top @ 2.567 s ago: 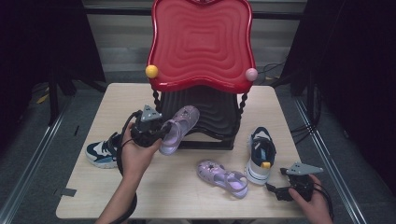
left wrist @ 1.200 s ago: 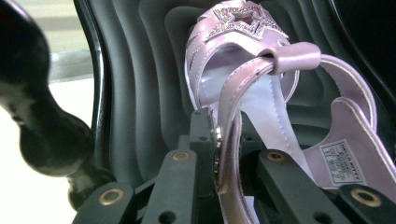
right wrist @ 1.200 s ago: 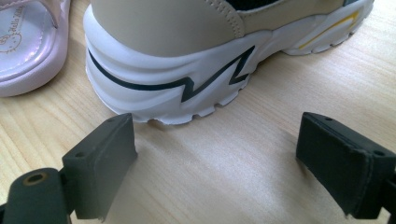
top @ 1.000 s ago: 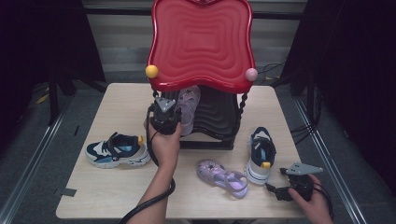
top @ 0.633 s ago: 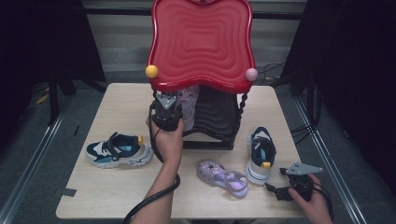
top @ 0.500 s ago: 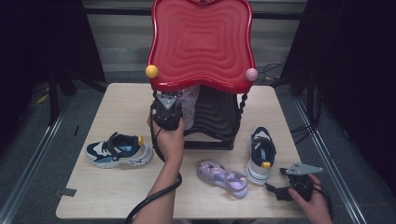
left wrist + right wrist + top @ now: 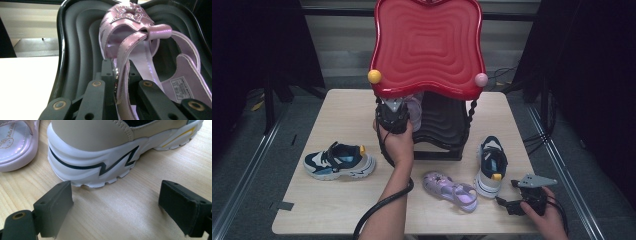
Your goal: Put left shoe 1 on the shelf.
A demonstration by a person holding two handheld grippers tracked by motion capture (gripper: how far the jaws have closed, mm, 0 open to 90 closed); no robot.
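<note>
- Clearly the work in hand is stowing shoes on the rack: the left gripper (image 7: 395, 111) reaches under the red top (image 7: 428, 45) of the shoe rack (image 7: 443, 131), carrying a pink sandal (image 7: 140, 50).
- Its jaws are nearly closed, pinching the sandal's strap and side edge between them; gripping by the thin strap lets the sole hang free and slide onto the dark ribbed shelf (image 7: 75, 50).
- In the left gripper view the sandal's toe points up and away into the shelf, its heel end close to the jaws, so it looks to be going in toe-first. I cannot tell whether the sole already rests on the shelf.
- The matching pink sandal (image 7: 449, 191) lies flat on the table (image 7: 342, 105) in front of the rack, just beside a white and navy sneaker (image 7: 491, 165).
- The right gripper (image 7: 526, 197) rests at the table's near right corner, jaws spread wide and holding nothing; its own view shows that sneaker's heel (image 7: 100, 162) just ahead of the open jaws, probably placed ready for a later pick.
- A second sneaker (image 7: 340, 161) stands on the left part of the table, well apart from the rack.
</note>
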